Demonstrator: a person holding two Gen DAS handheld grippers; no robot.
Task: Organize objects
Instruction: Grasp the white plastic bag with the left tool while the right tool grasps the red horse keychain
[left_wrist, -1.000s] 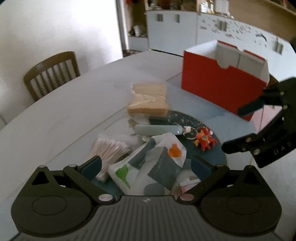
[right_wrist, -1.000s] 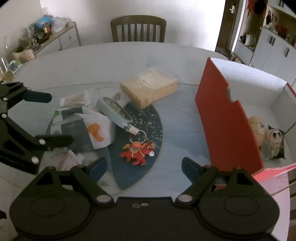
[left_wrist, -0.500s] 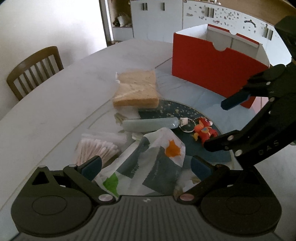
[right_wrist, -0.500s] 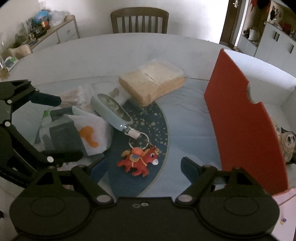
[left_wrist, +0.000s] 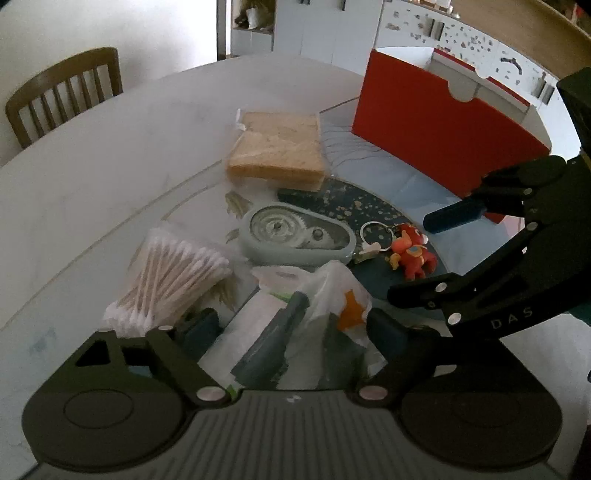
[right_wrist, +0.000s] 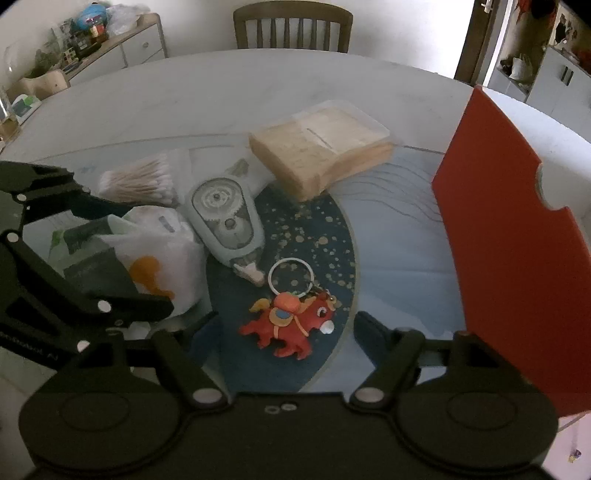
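My left gripper (left_wrist: 291, 328) is open, its fingers on either side of a white patterned tissue pack (left_wrist: 306, 332), also in the right wrist view (right_wrist: 147, 258). My right gripper (right_wrist: 288, 332) is open, just above a red horse keychain (right_wrist: 291, 325), which shows in the left wrist view (left_wrist: 412, 254). A pale green tape dispenser (right_wrist: 225, 221), a bag of cotton swabs (right_wrist: 140, 181) and wrapped bread (right_wrist: 321, 155) lie close by. The red box (right_wrist: 509, 236) stands at the right.
The objects lie on a round white table (right_wrist: 221, 96) with a dark blue spotted mat (right_wrist: 310, 236). A wooden chair (right_wrist: 291, 22) stands at the far side. A sideboard with clutter (right_wrist: 74, 48) is at the far left.
Both grippers have moved down and closer to the table. The left now straddles the tissue pack; the right now hovers right over the horse keychain. The box sits further right in view.
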